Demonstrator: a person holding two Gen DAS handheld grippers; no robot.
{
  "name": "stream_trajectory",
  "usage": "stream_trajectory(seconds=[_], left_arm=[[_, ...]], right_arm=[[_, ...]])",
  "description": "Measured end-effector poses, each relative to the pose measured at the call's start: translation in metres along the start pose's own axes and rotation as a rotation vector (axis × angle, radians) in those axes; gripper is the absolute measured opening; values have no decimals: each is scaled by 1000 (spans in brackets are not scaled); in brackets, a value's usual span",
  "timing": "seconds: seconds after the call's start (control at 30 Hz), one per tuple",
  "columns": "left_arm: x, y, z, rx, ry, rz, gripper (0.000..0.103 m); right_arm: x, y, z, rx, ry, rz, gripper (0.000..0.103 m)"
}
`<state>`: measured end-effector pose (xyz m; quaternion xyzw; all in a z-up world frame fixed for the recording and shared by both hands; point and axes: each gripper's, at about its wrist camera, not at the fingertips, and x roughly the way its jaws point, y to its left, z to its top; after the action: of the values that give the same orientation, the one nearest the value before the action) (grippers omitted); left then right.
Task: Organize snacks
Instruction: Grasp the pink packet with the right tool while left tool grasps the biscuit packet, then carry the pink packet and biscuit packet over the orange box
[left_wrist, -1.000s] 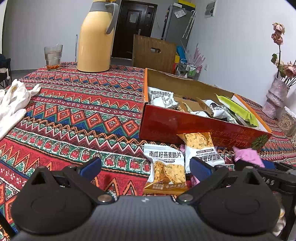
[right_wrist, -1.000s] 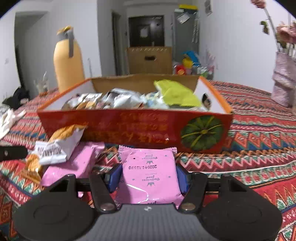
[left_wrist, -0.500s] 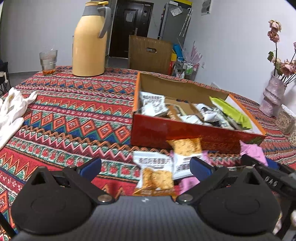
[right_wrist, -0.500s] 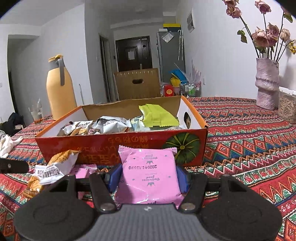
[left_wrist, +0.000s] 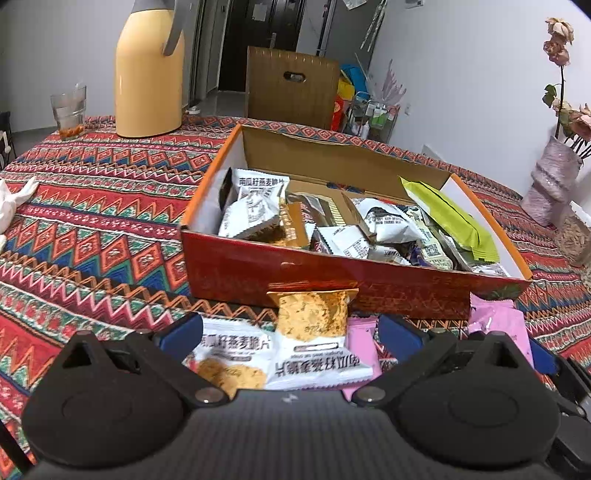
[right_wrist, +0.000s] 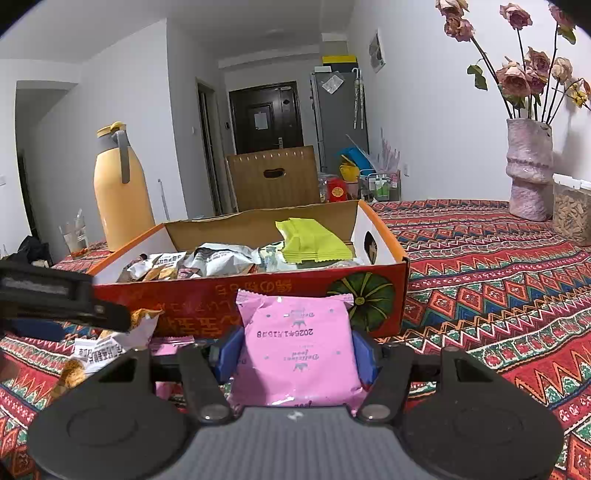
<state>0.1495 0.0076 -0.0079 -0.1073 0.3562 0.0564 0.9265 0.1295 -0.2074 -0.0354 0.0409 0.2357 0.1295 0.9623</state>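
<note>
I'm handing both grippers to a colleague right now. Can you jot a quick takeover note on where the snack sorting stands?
Right gripper: jaws shut on the pink packet, held in front of the red box.
Left gripper: jaws open, empty, hanging over two white oat-crisp packets on the tablecloth.
Done: many packets, including a green one, are in the box.
Left: box the held pink packet, the two white ones, and another pink packet lying by the box.
</note>
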Motion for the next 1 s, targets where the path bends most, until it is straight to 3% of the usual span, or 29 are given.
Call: stream_trajectory(seconds=[0.07,0.13,0.3,0.5,1.0], left_arm=[[4,-4,-2,21,-12,9,101],[7,-5,-4,37,-11,-5,93],[14,-7,-9,69,18,-51,59],[12,-7,-14,79,18,-98,44],[-21,-17,-20,138,-104,-101,42]], right_arm=[[0,0,0,0,0,2,61],[-1,0,0,0,-1,3,61],[-1,1,0,-1,-3,2,61],[-1,1,0,-2,-3,3,61],[-9,0,1,6,-57,1,61]])
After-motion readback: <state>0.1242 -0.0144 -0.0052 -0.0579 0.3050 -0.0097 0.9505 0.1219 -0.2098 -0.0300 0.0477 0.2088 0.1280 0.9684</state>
